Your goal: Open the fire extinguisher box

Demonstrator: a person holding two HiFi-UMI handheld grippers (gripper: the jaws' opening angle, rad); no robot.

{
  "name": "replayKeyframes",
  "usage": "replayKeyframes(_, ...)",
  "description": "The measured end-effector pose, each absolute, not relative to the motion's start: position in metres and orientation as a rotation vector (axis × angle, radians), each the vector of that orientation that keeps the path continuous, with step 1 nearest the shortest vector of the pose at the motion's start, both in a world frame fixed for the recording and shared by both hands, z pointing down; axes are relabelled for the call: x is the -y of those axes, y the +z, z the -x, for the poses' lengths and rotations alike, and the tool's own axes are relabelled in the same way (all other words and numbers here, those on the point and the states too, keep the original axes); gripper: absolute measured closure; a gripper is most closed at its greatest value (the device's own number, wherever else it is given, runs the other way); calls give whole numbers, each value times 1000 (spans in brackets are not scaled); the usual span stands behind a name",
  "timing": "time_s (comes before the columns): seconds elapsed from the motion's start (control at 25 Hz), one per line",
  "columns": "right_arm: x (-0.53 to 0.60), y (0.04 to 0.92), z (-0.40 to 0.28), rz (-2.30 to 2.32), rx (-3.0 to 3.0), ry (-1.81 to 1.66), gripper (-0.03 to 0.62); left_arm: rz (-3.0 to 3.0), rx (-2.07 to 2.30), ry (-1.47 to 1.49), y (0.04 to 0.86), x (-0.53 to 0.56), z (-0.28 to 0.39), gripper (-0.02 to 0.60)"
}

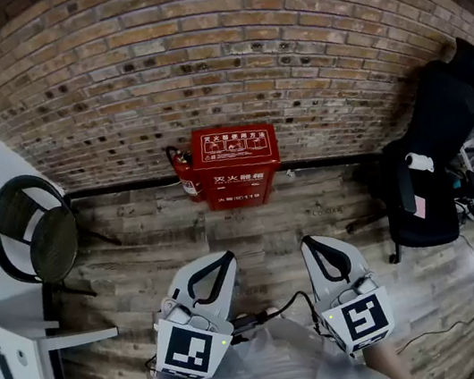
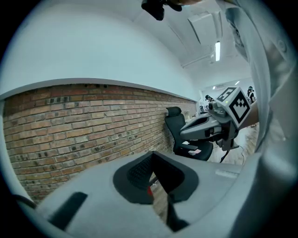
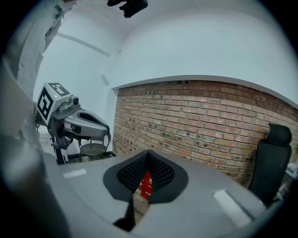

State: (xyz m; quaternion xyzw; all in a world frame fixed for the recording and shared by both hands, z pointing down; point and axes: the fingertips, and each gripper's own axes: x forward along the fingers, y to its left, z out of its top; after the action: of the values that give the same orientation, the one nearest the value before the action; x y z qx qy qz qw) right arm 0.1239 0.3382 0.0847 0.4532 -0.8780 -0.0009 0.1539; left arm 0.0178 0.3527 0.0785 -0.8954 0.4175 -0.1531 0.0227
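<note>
Right tool (image 3: pixel 148 155), jaws together, faces the red box (image 3: pixel 146 185)

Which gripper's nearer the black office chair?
Right. The right gripper is left of the black office chair in the head view; the left gripper is further left.

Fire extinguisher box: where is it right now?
Head view, centre: the fire extinguisher box stands on the floor against the brick wall, a red extinguisher at its left, the office chair farther right.

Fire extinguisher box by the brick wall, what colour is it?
The box is red with white lettering, clearest in the head view.
</note>
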Motion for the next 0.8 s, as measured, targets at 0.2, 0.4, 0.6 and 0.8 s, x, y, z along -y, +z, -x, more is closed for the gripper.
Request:
replayKeyframes(0.2,-339,84,-124,-1298,2524,25,583,2773,-1293,-475,78,-352,-15,583)
replayKeyframes(0.4,-339,84,-123,-1314,2521,42,583,2771,-1290,-462,77,-352,-9,583)
replayKeyframes(0.6,-339,83,-119,-1345,2496,28,583,2765,-1283,-458,76,-352,2,583)
replayKeyframes(0.8,-340,83,-111,-1382,2473,32,583,2773,-1274,-435,75,-354,13,583)
